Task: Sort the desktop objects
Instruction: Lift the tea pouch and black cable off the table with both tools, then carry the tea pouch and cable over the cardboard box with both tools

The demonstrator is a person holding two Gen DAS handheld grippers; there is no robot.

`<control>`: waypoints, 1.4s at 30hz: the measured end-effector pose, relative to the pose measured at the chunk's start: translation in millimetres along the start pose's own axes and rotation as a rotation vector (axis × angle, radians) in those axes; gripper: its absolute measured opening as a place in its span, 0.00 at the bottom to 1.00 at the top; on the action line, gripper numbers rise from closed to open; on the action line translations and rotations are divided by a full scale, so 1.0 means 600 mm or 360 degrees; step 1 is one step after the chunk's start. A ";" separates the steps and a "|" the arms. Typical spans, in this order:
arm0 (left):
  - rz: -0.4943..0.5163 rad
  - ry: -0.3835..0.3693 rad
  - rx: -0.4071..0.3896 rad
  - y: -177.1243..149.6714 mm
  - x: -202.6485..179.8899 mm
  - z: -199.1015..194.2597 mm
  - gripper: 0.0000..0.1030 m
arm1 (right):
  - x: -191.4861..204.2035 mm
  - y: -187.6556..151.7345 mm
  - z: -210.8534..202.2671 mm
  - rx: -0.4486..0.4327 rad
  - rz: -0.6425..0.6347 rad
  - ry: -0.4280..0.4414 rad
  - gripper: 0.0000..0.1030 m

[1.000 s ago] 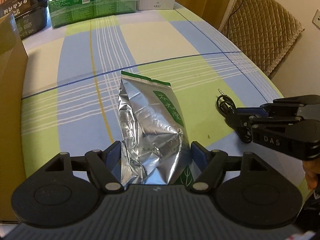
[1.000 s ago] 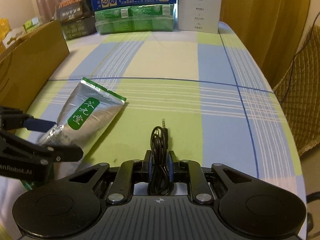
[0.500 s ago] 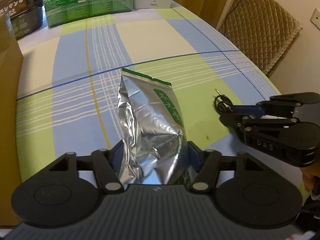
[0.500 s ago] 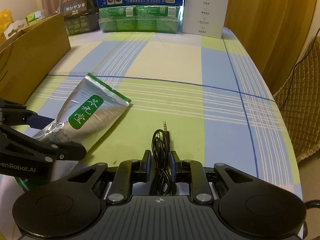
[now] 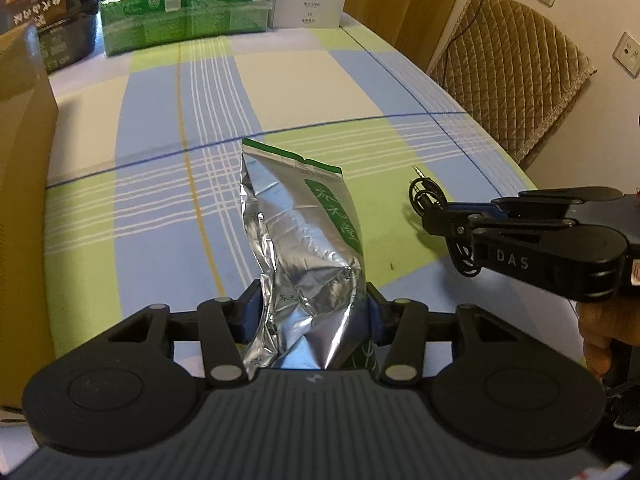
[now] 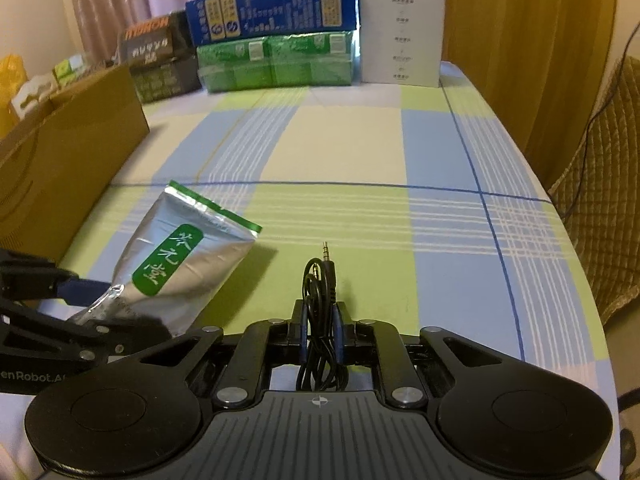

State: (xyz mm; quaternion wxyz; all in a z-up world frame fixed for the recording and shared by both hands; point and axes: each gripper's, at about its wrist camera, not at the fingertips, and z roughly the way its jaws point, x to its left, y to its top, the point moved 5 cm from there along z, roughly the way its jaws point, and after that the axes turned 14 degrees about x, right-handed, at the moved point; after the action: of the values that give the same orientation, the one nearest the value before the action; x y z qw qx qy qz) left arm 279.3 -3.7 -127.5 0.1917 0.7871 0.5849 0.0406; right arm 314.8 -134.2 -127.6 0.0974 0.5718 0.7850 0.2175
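Mid-sort: both items grabbed, neither placed yet. Left hand-held gripper (image 5: 312,312) clenched on the crumpled bottom of the silver tea pouch (image 5: 304,240), top end sticking out toward 12 o'clock above the table (image 5: 160,120). Right hand-held gripper (image 6: 320,320) pinches a coiled black audio cable (image 6: 320,280), plug pointing to 12. Open cardboard box (image 6: 68,168) at 10 o'clock looks like the drop spot. Both transfers left.

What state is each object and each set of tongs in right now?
Left tongs: shut on the foil tea pouch.
Foil tea pouch: sealed, crumpled at the gripped end, far end raised off the tablecloth.
Right tongs: shut on the audio cable.
Audio cable: coiled, plug pointing forward.
Cardboard box: open-topped, left of the pouch.
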 end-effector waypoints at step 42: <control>-0.0297 0.0181 -0.0348 -0.193 0.017 -0.322 0.44 | 0.202 -0.086 -0.282 -0.0328 -0.0011 0.0203 0.09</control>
State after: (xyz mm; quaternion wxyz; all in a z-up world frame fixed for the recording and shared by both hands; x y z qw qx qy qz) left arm 122.1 83.1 9.0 0.2457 0.7002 0.6575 0.1305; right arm 162.7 -72.1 10.6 0.1061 0.5411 0.7651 0.3326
